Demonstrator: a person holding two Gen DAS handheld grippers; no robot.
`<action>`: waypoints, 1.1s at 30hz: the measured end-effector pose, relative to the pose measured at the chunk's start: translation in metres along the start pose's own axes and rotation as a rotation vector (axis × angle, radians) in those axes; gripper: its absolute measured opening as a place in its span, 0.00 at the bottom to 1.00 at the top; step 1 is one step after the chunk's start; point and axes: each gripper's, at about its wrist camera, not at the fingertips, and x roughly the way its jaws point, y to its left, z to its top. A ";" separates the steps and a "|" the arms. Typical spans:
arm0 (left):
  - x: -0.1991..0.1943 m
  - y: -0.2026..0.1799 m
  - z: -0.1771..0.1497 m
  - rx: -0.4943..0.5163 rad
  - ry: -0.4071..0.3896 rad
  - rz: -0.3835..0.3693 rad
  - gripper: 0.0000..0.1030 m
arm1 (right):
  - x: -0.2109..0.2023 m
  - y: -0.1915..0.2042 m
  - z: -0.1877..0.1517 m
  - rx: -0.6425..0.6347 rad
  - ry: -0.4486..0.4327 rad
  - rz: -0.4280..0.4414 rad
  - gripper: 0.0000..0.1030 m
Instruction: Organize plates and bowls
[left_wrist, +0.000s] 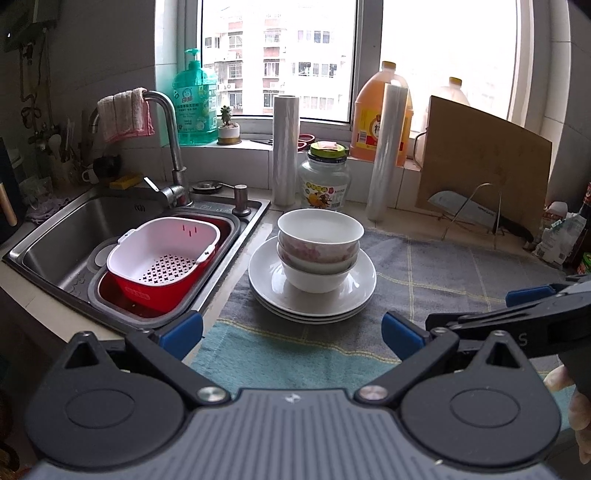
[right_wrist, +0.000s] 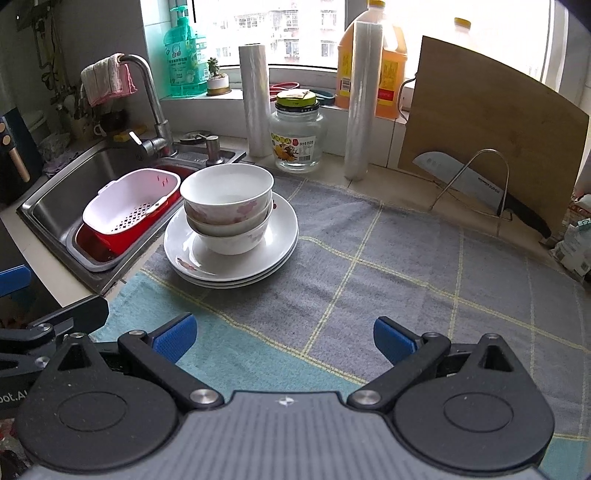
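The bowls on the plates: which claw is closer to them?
Left. The left claw sits open right in front of the bowls; the right claw is open too, farther off to their right.

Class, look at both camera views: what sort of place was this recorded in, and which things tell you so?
Most likely a home kitchen counter by a window. The clues: a steel sink with a faucet, stacked bowls on plates, and a knife propped against a cutting board.

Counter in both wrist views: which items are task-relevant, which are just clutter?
Task items:
bowls, three nested, standing on the plates
plates, stacked on the cloth
left gripper, open, empty
right gripper, open, empty

Clutter:
colander in the sink
glass jar
two film rolls
oil jug
soap bottle
knife
cutting board
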 end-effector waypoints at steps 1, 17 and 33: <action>0.000 0.000 0.000 0.000 -0.001 0.000 0.99 | 0.000 0.000 0.000 -0.001 -0.001 -0.003 1.00; 0.001 0.000 0.002 0.004 -0.001 0.004 0.99 | -0.001 -0.001 0.005 0.000 -0.003 -0.020 1.00; 0.003 0.000 0.005 0.007 -0.002 0.007 0.99 | 0.001 -0.002 0.008 -0.001 -0.001 -0.032 1.00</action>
